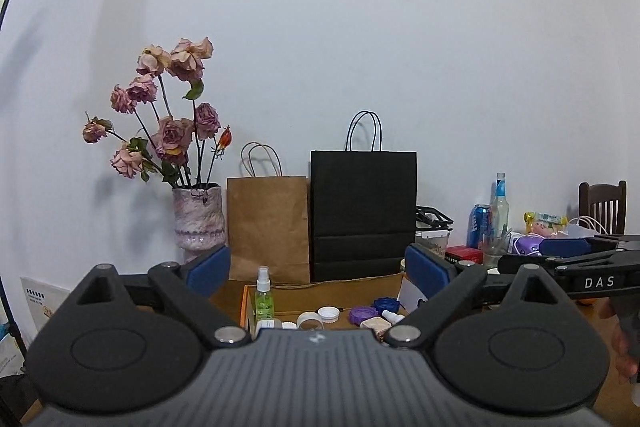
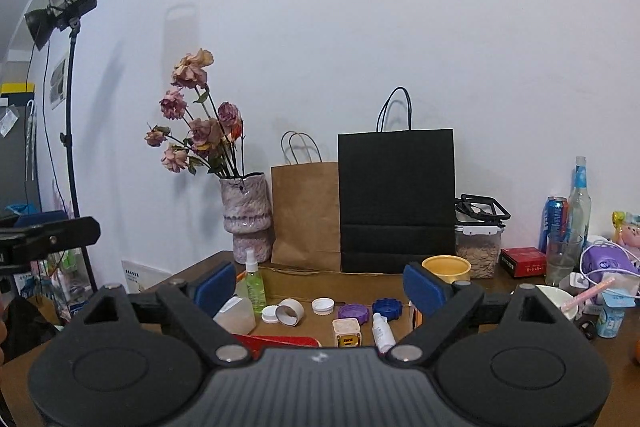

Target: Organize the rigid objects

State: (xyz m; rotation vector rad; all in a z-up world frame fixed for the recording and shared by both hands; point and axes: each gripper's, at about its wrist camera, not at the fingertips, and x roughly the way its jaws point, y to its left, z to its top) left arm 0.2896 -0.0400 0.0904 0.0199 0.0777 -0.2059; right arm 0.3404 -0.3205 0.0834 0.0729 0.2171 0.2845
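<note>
A mottled pink-and-white ceramic vase (image 2: 247, 217) holds faded dusty-pink roses (image 2: 200, 115) with dark green leaves. Beside it stand a plain tan kraft paper bag (image 2: 306, 213) and a matte black paper bag (image 2: 397, 201). On the dark brown wooden table (image 2: 208, 263), a shallow tan cardboard tray (image 2: 280, 281) holds a clear spray bottle of lime-green liquid (image 2: 253, 283), white round caps (image 2: 322, 305), a purple ridged lid (image 2: 353, 311) and a deep blue ridged lid (image 2: 386, 306). Each gripper's pads (image 2: 422, 287) are navy blue on black fingers.
</note>
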